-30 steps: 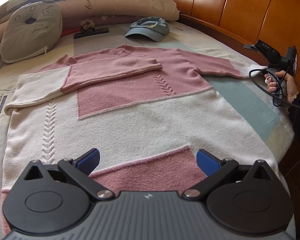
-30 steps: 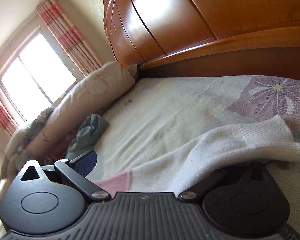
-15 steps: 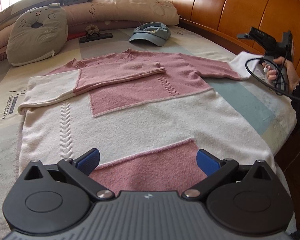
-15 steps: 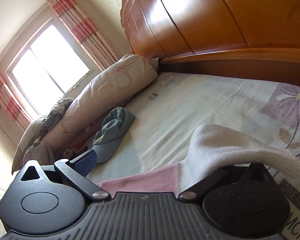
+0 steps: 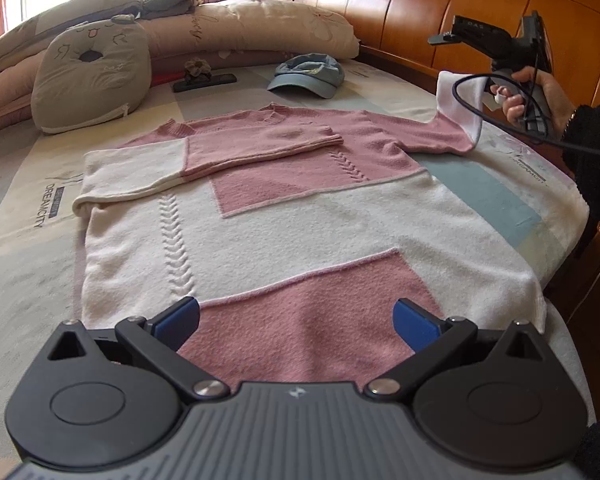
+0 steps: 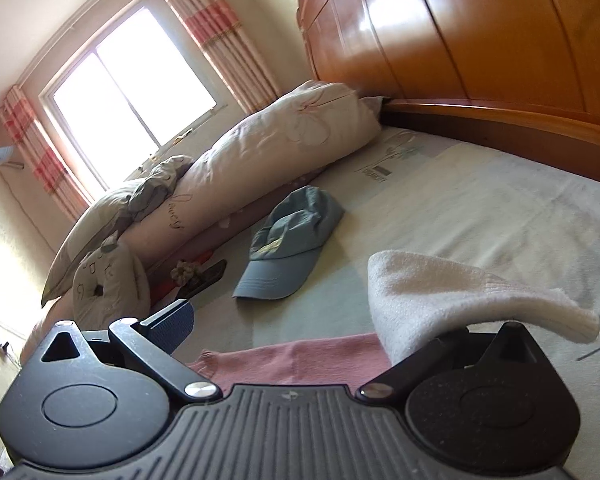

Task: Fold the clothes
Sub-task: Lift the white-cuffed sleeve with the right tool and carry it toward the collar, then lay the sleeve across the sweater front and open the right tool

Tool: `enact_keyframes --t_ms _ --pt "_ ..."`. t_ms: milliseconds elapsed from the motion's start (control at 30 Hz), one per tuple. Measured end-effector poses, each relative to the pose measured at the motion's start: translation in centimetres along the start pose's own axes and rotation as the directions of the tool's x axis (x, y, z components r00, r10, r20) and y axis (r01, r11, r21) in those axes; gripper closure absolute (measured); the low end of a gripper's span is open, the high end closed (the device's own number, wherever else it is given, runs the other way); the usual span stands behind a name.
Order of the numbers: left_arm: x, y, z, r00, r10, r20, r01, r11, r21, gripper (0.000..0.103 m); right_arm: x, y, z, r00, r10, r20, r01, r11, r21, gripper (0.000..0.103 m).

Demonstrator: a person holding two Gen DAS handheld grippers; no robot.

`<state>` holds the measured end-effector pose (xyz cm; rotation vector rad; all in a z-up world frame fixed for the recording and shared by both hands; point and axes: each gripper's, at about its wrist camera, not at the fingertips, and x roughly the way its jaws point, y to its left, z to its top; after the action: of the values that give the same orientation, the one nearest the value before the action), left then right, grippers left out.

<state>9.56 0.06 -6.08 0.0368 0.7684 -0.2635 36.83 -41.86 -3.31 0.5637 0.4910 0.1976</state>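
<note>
Across the bed (image 5: 28, 248) a pink-and-white sweater (image 5: 300, 216) is spread flat, its hem nearest the left wrist camera and its collar toward twelve o'clock. One sleeve is seen already folded across the chest, its white cuff end lying at nine o'clock. The left gripper (image 5: 296, 320) is held just above the pink hem panel, blue fingertips (image 5: 178, 318) wide apart and nothing between them. At two o'clock the other sleeve (image 5: 460, 108) is lifted off the cover by the right gripper (image 6: 320, 316), gripped by a hand (image 5: 540, 96) with a dark sleeve and a trailing cable.

Open room is seen on the bedcover at nine o'clock, beside the sweater's left edge; at three o'clock the sweater's side reaches the mattress edge, with a wooden bed frame (image 5: 596, 248) just below. A blue cap (image 5: 308, 76), a grey cushion (image 5: 92, 80), a long pillow (image 5: 260, 28) and a small dark object (image 5: 204, 80) lie beyond the collar, well apart from it.

From the right wrist view the white cuff is seen draped over the right finger, hiding it, while the left finger stands out to the side; whether the cuff is pinched cannot be told. A window (image 6: 128, 92) with striped curtains and the headboard (image 6: 480, 28) are shown only partly in the left view.
</note>
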Motion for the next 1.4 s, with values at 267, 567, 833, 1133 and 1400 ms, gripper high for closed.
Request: enact_keyframes --t_ms 267,567,833,1133,1400 --pt "-0.8 2.7 -1.0 1.0 0.004 0.014 -0.003 0.999 -0.047 0.001 2.7 6.2 -0.4 0.998 0.031 -0.052 -0.034 0.998 -0.052 0.0" --pt "-0.7 3.9 -1.8 1.0 0.013 -0.006 -0.014 0.998 -0.061 0.001 6.2 11.3 -1.7 0.992 0.06 -0.11 -0.069 0.995 -0.077 0.0" --pt "-0.2 3.6 -2.1 0.998 0.026 -0.051 -0.028 0.999 -0.035 0.001 8.9 15.0 -3.9 0.991 0.05 -0.125 -0.067 0.988 -0.139 0.0" --pt "0.8 3.0 -2.3 0.995 0.023 -0.102 -0.025 0.999 -0.022 0.001 11.3 17.7 -6.3 0.988 0.069 -0.138 -0.089 0.986 -0.145 0.0" --pt "1.2 3.1 -2.3 0.992 0.038 -0.119 -0.041 0.999 -0.029 0.001 12.5 20.0 -7.3 0.982 0.115 -0.153 -0.138 0.98 -0.145 0.0"
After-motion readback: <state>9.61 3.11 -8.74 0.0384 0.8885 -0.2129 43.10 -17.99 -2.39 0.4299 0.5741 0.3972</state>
